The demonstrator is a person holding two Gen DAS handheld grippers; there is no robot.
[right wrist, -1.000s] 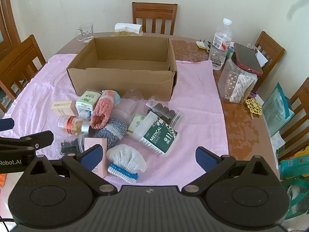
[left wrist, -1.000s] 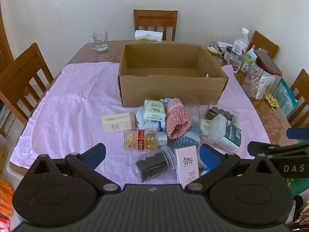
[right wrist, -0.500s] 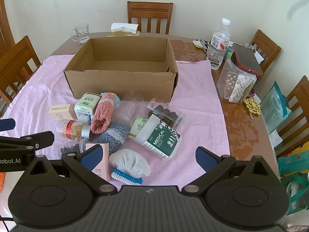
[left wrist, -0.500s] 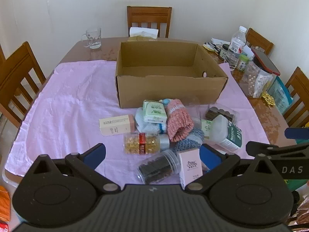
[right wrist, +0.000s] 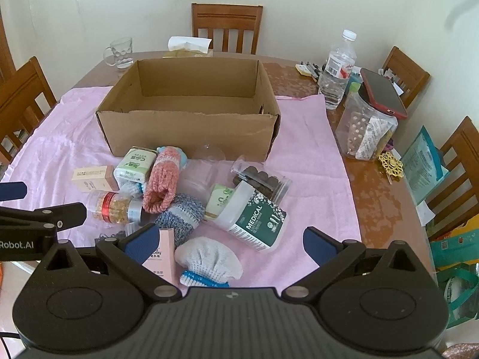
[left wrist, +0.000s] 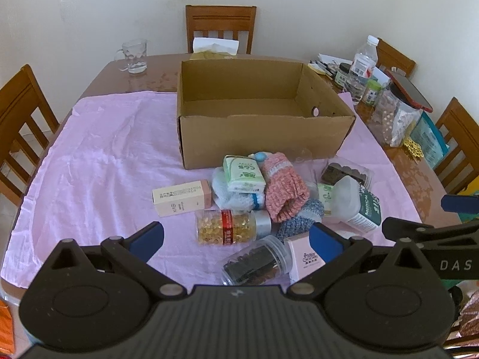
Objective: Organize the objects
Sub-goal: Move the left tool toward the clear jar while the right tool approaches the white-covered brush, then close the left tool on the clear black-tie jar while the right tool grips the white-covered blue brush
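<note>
Both the left gripper (left wrist: pixel 236 240) and the right gripper (right wrist: pixel 230 243) hang wide open and empty above the table's near edge. The clutter heap (left wrist: pixel 269 197) sits piled between that edge and the empty cardboard box (left wrist: pixel 263 113). Pulling one item risks rolling the capsule bottle (left wrist: pixel 230 227) or dark jar (left wrist: pixel 257 264) off the near edge. The medical bottle (right wrist: pixel 254 221) lies across neighbours, and the box's near wall blocks a low carry.

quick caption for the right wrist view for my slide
Open right gripper hovers over a pile of bottles, socks and boxes on a pink cloth, in front of an empty cardboard box.
</note>
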